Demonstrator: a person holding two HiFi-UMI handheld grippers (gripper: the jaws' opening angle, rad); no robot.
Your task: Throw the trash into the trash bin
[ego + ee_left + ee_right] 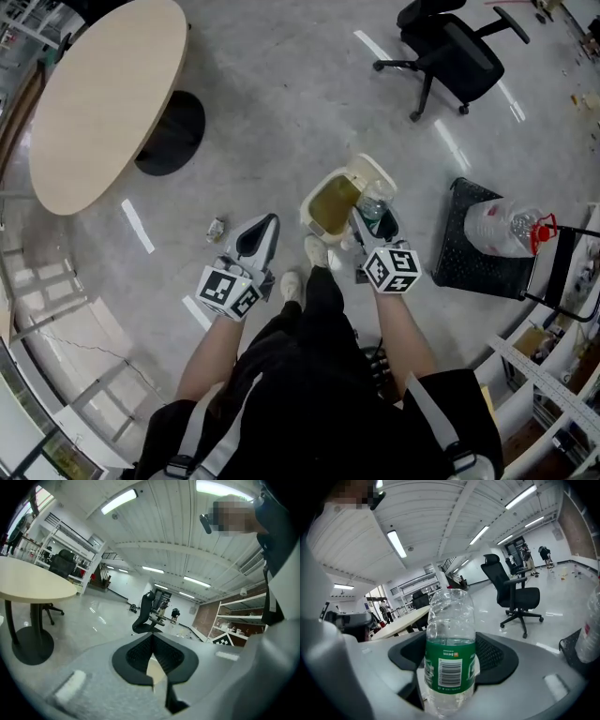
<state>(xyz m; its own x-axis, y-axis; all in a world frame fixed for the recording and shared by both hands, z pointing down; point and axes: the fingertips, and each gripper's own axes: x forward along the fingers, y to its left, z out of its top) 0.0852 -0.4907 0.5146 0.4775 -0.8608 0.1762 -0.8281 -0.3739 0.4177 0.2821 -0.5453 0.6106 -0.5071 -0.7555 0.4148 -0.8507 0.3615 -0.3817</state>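
Black sleeves and both forearms fill the bottom of the head view, each hand carrying a gripper with its marker cube uppermost. Left gripper (pixel 265 226) is clenched, its dark pads meeting at the tip with nothing between them, and it hangs above bare floor (pixel 281 103). Right gripper (pixel 373 228) is grasping a clear bottle (pixel 450 639) with a green label and barcode; the bottle stands upright between the pads, which press on its lower half, and no cap can be made out at its top. In the head view the bottle sits just beside the right edge of the bin (pixel 309 208), whose cream lid (pixel 371 172) is tipped open at the far side over a yellowish liner. Whether the bottle is over the opening or just outside it cannot be told. Two light shoes (pixel 316 251) stand just in front of the bin, between the grippers. A small crumpled scrap (pixel 216 230) lies on the floor near the left gripper, on its left and apart from it. An oval table (pixel 103 94) on a dark round base stands at upper left. A black chair (pixel 450 56) stands well beyond the bin. At right a large clear jug (pixel 506 225) with a red cap lies on a black crate (pixel 473 253).
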